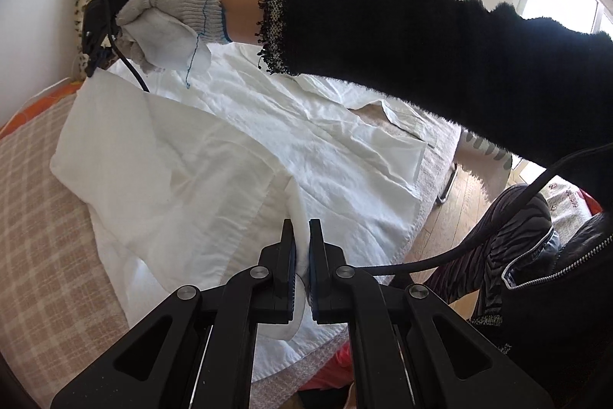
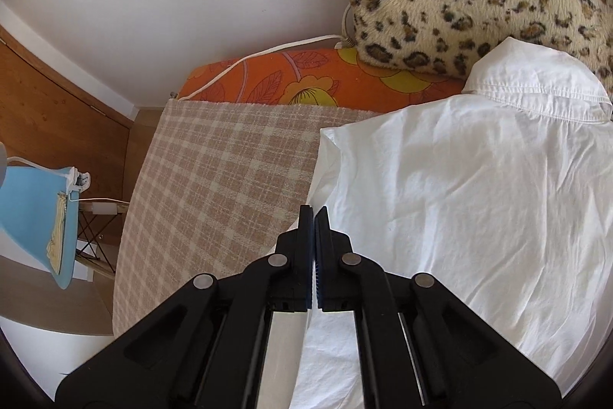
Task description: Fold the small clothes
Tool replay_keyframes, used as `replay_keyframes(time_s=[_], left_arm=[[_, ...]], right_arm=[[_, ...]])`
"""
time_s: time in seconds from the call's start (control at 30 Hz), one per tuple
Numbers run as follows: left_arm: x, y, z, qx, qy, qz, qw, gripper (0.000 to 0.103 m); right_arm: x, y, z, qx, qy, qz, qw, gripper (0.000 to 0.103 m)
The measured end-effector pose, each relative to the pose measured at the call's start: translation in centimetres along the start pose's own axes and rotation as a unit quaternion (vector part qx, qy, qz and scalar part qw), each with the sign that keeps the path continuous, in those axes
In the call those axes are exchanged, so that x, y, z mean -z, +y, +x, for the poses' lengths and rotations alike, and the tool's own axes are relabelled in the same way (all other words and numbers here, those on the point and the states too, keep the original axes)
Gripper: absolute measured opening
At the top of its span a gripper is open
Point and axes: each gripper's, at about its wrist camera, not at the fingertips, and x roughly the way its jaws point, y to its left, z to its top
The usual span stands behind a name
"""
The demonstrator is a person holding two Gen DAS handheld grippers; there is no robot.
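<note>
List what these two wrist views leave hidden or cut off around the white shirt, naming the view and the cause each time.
- White shirt, right wrist view: the lower part runs off the picture's edge.
- Right claw, same view: shut at the shirt's edge; a pinch of cloth cannot be told.
- Shirt, left wrist view: the far side is covered by the black sleeve.
- Left claw: hides the fold it grips.

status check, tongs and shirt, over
Left tongs shut on white shirt fold. Right tongs shut, nothing between them, at shirt's edge. Shirt half folded on plaid blanket. Nothing in the way.
</note>
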Motion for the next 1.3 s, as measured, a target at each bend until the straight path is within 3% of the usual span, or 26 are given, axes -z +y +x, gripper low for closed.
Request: replay_keyframes(time_s=[0.23,0.37,0.53,0.63,0.67,0.73,0.83,1.0,1.2,1.3], left_arm=[[0.2,-1.0,2.6,-0.009,0.03,0.028,0.9991,0.004],[0.5,-0.5,2.9,-0.007,0.044,0.002,0.999,0.006],[1.5,0.2,1.3,-0.014,0.052,-0.04,0.9978,0.018],[2.5,0.4,-0.5,-0.023,0.04,-0.063,0.997,0.018],[2.8,0.4,-1.2,-0.024,0.035,-0.071,0.9966,0.019],[3.6,0.2,-2.6,-0.032,0.021,-0.077,0.9963,0.023],[4.5,-0.7,-3.9,-0.022,0.011,-0.085,0.9961,0.026],[6.0,-2.9,-4.0,-0.018,0.035,-0.052,0.9979,0.026],[6.5,0.2,-2.8,-0.032,0.039,-0.111,0.9925,0.026],[6.7,2.9,-1.5,-0.013,0.044,-0.18,0.9827,0.026]], right_arm=[[1.3,-3.4,1.3,-0.011,0.003,0.025,1.0,0.002],[2.1,-5.0,2.4,0.01,0.025,0.032,0.999,0.002],[2.6,-5.1,1.7,0.04,0.037,0.003,0.999,0.004],[2.7,-4.4,0.3,0.064,0.03,-0.019,0.997,0.022],[2.6,-4.2,-0.3,0.072,0.024,-0.028,0.997,0.036],[2.7,-3.7,-1.4,0.084,0.011,-0.04,0.996,0.046],[2.8,-3.0,-2.6,0.114,0.003,-0.054,0.992,0.046],[3.4,-1.9,-5.6,0.111,-0.014,-0.059,0.992,0.046],[4.9,0.5,-9.3,0.099,-0.017,-0.086,0.991,0.046],[5.6,1.0,-11.4,0.082,-0.022,-0.082,0.993,0.046]])
